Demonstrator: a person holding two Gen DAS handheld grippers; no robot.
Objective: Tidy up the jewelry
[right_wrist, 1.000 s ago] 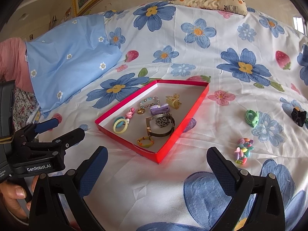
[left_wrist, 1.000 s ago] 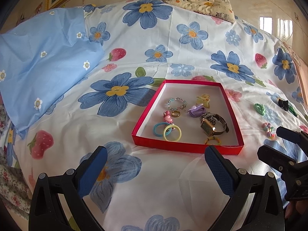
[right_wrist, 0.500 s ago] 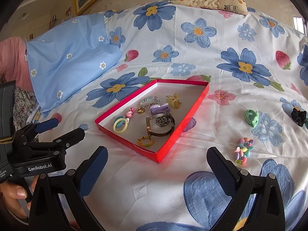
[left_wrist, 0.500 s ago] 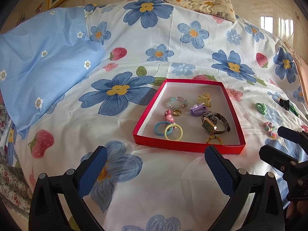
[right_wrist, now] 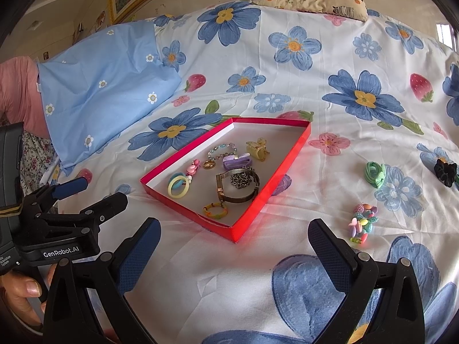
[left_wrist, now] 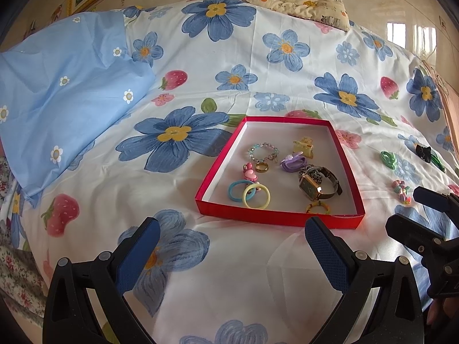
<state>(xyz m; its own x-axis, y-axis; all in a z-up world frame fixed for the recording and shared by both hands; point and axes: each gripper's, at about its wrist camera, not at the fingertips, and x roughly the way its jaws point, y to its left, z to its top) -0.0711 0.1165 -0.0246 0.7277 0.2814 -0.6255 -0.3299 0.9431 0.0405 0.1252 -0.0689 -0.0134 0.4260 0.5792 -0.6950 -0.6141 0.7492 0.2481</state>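
Sorting well under way but unfinished, judged from the layout. Red box on the flowered bedsheet, already holding a watch, a beaded bracelet, a gold ring, a yellow claw clip, a purple hair tie, a pink charm, yellow and blue rings and a small multicoloured band. Still outside, on the sheet to the right of the box: a pastel bead cluster nearest, a green hair tie farther off, a black scrunchie near the edge of view. Right gripper held low over the sheet, fingers spread wide, nothing between the pads; bead cluster just beyond its right finger. Left gripper likewise spread and empty, short of the box's near wall. Current step read as a pause between items, with the approach to the next loose piece not yet begun. Next move likely to call for a shift of the right gripper rightward and forward over the bead cluster, descent until the pads straddle it, a close firm enough to gather loose beads without pinching the cloth, then a lift clear of the box wall. Readable writing: "GenRobot.AI" in white on the left gripper's body, seen from the right wrist view; a smaller label below it ending in "System", remainder too small to read. No brand legible on the watch.
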